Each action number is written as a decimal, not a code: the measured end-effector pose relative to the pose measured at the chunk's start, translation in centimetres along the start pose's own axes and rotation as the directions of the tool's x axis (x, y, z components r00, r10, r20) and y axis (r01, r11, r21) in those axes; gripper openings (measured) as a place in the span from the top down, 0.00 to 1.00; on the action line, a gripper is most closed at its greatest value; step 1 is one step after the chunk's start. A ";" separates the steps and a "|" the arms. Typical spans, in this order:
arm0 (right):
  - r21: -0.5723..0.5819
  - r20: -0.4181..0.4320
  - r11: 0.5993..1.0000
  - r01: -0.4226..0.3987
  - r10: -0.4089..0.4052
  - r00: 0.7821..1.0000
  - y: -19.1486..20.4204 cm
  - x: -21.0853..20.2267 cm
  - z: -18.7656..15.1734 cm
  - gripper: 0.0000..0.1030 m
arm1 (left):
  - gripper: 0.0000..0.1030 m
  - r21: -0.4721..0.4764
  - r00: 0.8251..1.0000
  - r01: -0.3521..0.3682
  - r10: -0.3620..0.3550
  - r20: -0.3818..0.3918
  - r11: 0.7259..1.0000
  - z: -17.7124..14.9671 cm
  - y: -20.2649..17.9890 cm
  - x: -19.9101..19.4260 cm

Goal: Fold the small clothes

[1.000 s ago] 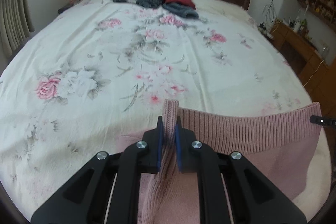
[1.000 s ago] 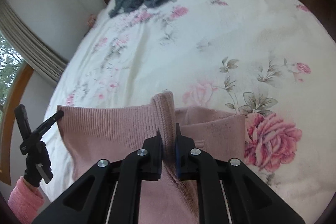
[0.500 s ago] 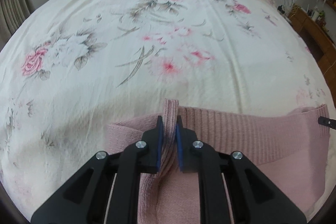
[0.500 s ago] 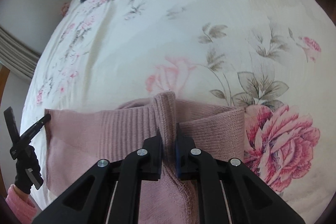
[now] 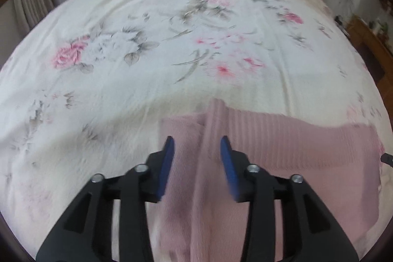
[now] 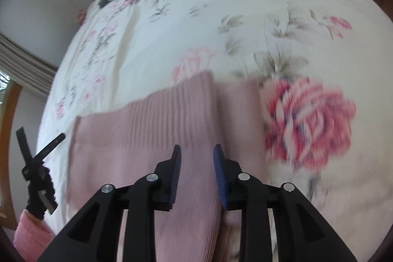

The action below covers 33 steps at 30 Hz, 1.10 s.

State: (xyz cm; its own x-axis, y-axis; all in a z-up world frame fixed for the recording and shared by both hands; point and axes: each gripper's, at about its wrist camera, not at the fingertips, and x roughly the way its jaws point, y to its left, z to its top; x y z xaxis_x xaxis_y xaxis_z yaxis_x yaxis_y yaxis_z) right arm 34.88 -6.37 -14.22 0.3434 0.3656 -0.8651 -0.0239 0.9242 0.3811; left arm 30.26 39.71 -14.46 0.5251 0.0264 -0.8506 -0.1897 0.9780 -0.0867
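The pink knit garment (image 5: 282,146) lies flat on the near edge of the floral bedspread (image 5: 147,41). The left gripper (image 5: 196,146) and right gripper (image 6: 196,154) hover over it, jaws spread, gripping nothing.

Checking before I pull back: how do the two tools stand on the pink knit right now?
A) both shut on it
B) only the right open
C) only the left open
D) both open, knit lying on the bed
D: the left tool and right tool both show a clear gap between their blue pads, with the pink knit lying loose on the floral bedsheet.
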 end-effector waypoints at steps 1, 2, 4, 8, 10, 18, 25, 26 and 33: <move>-0.007 -0.014 1.000 -0.017 0.017 1.000 0.1 -0.5 -1.2 0.70 | 0.59 0.008 1.000 0.000 0.000 0.009 1.000 -0.4 -0.3 -0.6; -0.017 -0.025 1.000 -0.018 0.018 1.000 0.2 -0.8 -2.1 0.70 | 0.58 0.020 1.000 0.007 -0.007 0.014 1.000 -0.9 -0.8 -1.3; -0.040 -0.041 0.999 -0.014 0.013 0.999 0.4 -1.3 -4.0 0.67 | 0.50 0.039 0.998 0.059 -0.060 0.011 0.997 -2.6 -2.0 -2.7; -0.038 -0.093 0.999 -0.005 0.001 0.996 -0.2 -1.4 -8.1 0.64 | 0.48 0.081 0.991 0.132 -0.129 -0.040 0.988 -5.7 -4.4 -3.4; -0.032 -0.124 0.999 0.006 -0.010 0.992 -0.6 -0.9 -9.7 0.65 | 0.48 0.099 0.988 0.147 -0.141 -0.066 0.984 -7.2 -5.3 -3.0; -0.013 -0.105 0.999 -0.038 0.036 0.994 -0.7 -2.1 -10.7 0.93 | 0.48 0.086 0.980 0.138 -0.124 -0.156 0.987 -9.6 -5.7 -0.2; 0.006 -0.144 1.000 0.014 -0.013 0.990 -2.0 0.2 -11.4 0.93 | 0.48 0.080 0.977 0.141 -0.126 -0.170 0.987 -10.2 -5.2 0.7; 0.016 -0.143 1.000 0.011 -0.009 0.990 -2.2 0.4 -11.6 0.93 | 0.48 0.080 0.977 0.143 -0.128 -0.168 0.987 -10.3 -5.1 0.8; 0.031 -0.150 0.999 -0.010 0.015 0.989 -2.2 0.1 -11.0 0.88 | 0.48 0.079 0.978 0.130 -0.115 -0.176 0.988 -10.0 -5.6 0.7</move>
State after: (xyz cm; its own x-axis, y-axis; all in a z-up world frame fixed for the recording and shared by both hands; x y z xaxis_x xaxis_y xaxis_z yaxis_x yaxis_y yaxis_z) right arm 24.63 -7.14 -18.75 0.1986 0.3916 -0.8984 0.0012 0.9166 0.3998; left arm 23.42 32.22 -19.77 0.3896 -0.1225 -0.9128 -0.0540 0.9864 -0.1554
